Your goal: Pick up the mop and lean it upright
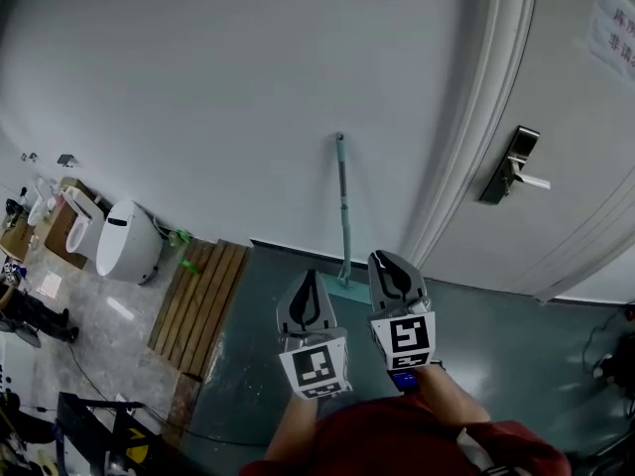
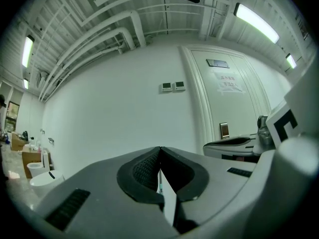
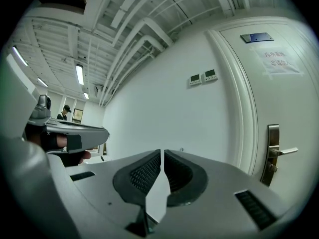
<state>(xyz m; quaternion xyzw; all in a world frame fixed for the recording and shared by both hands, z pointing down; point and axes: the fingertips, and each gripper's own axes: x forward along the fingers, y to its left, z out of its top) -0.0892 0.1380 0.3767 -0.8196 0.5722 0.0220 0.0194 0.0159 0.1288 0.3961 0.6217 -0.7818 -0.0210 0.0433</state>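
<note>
The mop (image 1: 344, 216) stands upright against the white wall (image 1: 198, 87), a little left of the door (image 1: 575, 167). Its flat head sits on the floor (image 1: 496, 335) close to the foot of the wall, and the top of the pole rests on the wall. It is therefore supported at both ends and needs no grip. The left hand-held gripper (image 1: 310, 281) and the right hand-held gripper (image 1: 387, 264) are level, side by side, one on each side of the pole, and neither seems to touch it. In its own view each has the jaws together with nothing between them. I judge that the leaning is done. The one risk I see is that the head slides on the smooth floor.
</note>
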